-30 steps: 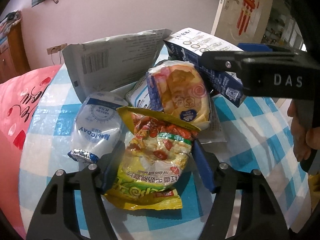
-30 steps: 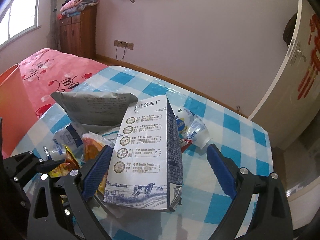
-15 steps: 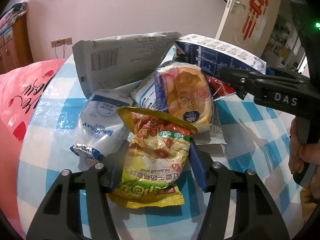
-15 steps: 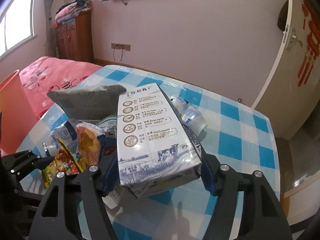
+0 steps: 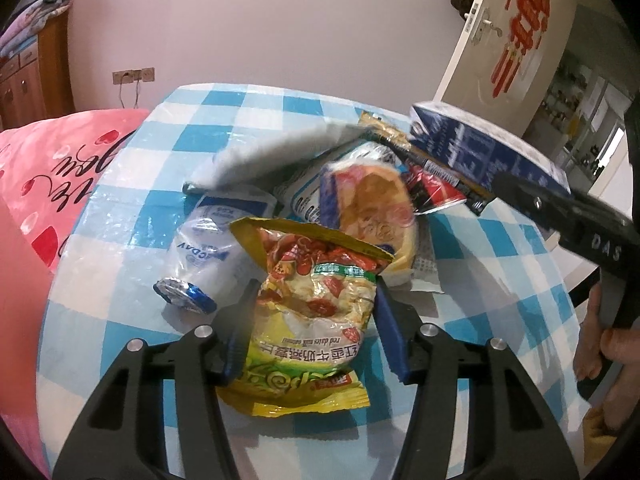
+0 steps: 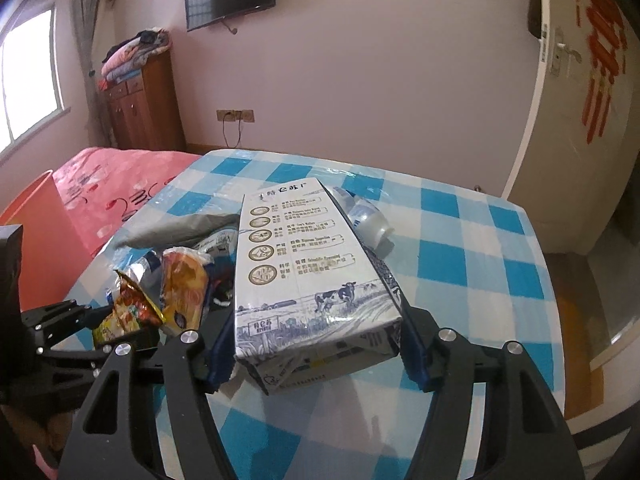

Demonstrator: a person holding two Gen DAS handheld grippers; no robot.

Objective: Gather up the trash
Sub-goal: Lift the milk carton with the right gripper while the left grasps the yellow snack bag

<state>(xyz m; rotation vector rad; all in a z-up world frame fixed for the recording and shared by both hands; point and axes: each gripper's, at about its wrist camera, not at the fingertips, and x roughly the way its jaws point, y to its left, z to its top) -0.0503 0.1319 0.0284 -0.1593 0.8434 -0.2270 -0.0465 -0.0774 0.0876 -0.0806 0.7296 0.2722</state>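
Left wrist view showed the left tool [image 5: 310, 316] closing, pads pinching the yellow snack bag [image 5: 312, 300] on the checked worktop [image 5: 120, 240]. Farther off, the right tool [image 6: 316, 344] clamped the milk carton [image 6: 304, 264]. Judged risk: crinkly film slipping free when lifted.

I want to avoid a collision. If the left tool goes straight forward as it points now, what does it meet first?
The left tool already has the yellow oatmeal packet between its closing jaws. Beyond it, probably the bread packet, though depth is unclear.

Left claw [image 5: 312, 316] closing — right claw [image 6: 316, 344] clamped (both angled down).
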